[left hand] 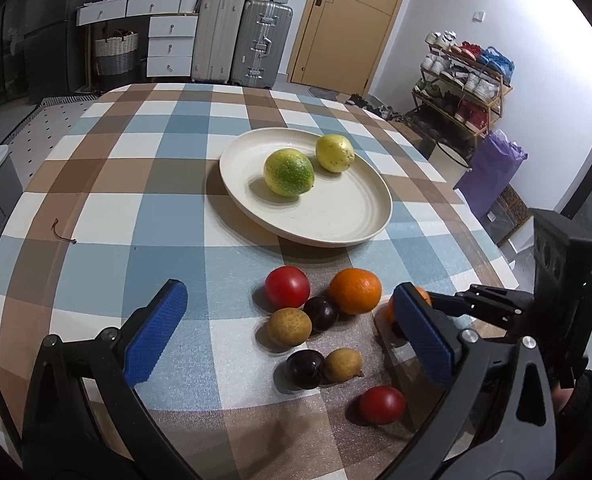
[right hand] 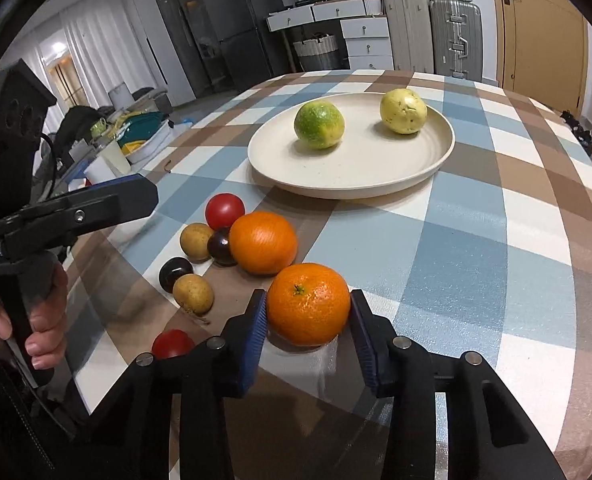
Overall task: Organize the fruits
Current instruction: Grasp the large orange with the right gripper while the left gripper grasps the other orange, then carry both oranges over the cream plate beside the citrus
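My left gripper (left hand: 292,330) is hanging over the loose fruit with fingers wide apart, while I'm clamping the right gripper (right hand: 308,314) on the orange (right hand: 308,308) sitting on the tabletop (right hand: 476,240). Next I'm probably lifting it over to the plate (right hand: 352,176).

A: What colours is the tablecloth (left hand: 144,216)?

B: Checked, in blue, brown and white. The plate (right hand: 376,184) on it is cream.

A: And the fruit on the plate?

B: One is green going yellow (right hand: 319,124), the other pale yellow with small dark specks (right hand: 403,111).

A: On the cloth?

B: Two oranges, bright orange (right hand: 308,309) (right hand: 263,242); two red tomatoes (left hand: 287,287) (left hand: 382,404); two dark purple plums (left hand: 305,369) (left hand: 322,313); two tan speckled fruits (left hand: 289,327) (left hand: 342,364).

A: The gripper pads?

B: Blue (left hand: 156,334), on black frames.
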Tool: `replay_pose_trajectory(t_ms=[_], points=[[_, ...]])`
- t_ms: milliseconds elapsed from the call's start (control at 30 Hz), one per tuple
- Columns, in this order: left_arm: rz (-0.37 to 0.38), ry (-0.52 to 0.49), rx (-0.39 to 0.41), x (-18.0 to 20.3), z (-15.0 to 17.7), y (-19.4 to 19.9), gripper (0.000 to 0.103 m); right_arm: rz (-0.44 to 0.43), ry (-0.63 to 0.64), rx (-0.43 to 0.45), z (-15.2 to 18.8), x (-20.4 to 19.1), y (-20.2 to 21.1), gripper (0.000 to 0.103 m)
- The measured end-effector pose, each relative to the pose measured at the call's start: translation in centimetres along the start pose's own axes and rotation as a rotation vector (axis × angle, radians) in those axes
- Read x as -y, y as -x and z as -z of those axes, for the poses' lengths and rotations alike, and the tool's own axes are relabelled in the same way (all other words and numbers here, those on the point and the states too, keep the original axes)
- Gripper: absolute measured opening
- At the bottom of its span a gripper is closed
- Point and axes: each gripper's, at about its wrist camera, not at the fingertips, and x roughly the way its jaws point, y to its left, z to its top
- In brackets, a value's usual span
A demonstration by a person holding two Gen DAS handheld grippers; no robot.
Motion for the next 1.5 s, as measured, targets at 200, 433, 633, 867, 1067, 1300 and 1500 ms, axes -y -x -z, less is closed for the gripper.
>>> replay_pose_trajectory(t_ms=[200,433,633,867,1067,1300,1500], points=[[0.025,-0.053,-0.042,1.4,0.0,-0.9,0.102,-0.011,-0.010,0.047,0.3,0.4,1.3,0.040],[0.036,-0.116,-0.081,3.6,-0.1,-2.1,0.102,-0.007,-0.044,0.094,0.5,1.7,2.6,0.040],[0.036,-0.143,-0.114,4.6,-0.4,-3.5,0.102,-0.023,-0.037,0.130,0.9,2.2,3.7,0.040],[0.082,-0.160,-0.130,5.1,-1.3,-4.5,0.101,-0.042,-0.058,0.148,0.9,2.9,4.2,0.040],[0.144,-0.142,-0.158,4.9,-1.9,-5.2,0.093,-0.055,-0.080,0.146,1.0,3.5,4.1,0.040],[0.180,-0.161,-0.190,5.4,-2.2,-6.2,0.082,-0.068,-0.093,0.146,1.2,3.6,4.2,0.040],[0.178,-0.182,-0.229,5.9,-1.9,-7.2,0.071,-0.077,-0.101,0.141,1.1,3.9,4.1,0.040]])
